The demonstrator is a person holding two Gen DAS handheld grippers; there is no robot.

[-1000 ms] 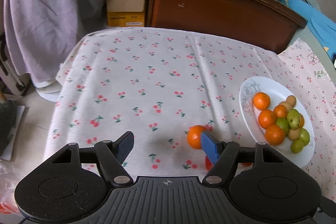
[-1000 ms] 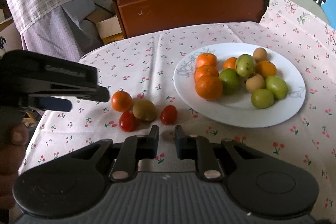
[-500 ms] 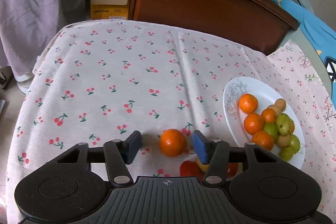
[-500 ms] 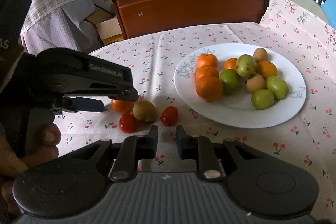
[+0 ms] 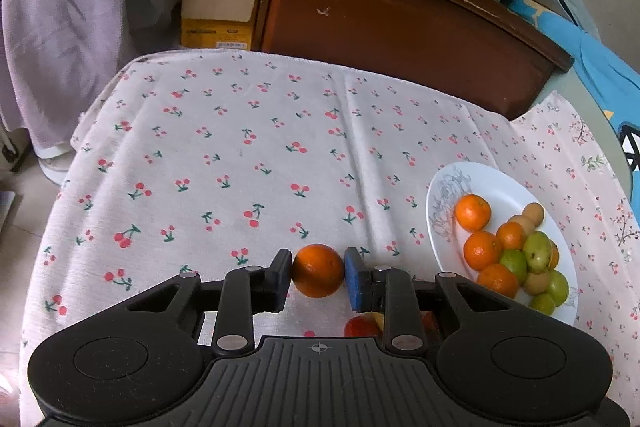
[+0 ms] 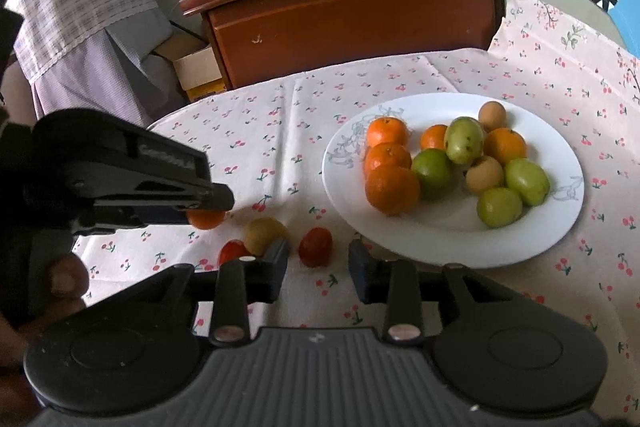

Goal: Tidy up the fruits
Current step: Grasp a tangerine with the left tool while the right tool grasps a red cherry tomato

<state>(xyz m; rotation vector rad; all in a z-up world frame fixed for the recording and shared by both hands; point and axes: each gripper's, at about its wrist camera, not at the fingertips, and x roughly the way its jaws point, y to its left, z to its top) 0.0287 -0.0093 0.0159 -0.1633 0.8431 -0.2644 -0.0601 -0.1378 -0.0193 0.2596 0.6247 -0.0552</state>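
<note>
left gripper (image 5: 318, 275) pads pressed on both sides of an orange (image 5: 318, 275) on the cherry-print cloth (image 5: 248, 163). white plate (image 5: 442, 203) of fruit at 3 o'clock. right gripper (image 6: 318, 267) jaws parted, red tomato (image 6: 315, 246) at 12 o'clock.

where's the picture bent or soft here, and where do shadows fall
Left wrist view: fisheye bows the cabinet top and darkens the corners; a soft shadow lies under the orange between the left gripper's pads. Right wrist view: plate rim curves, daylight is even, and the left gripper looks slightly blurred.
</note>
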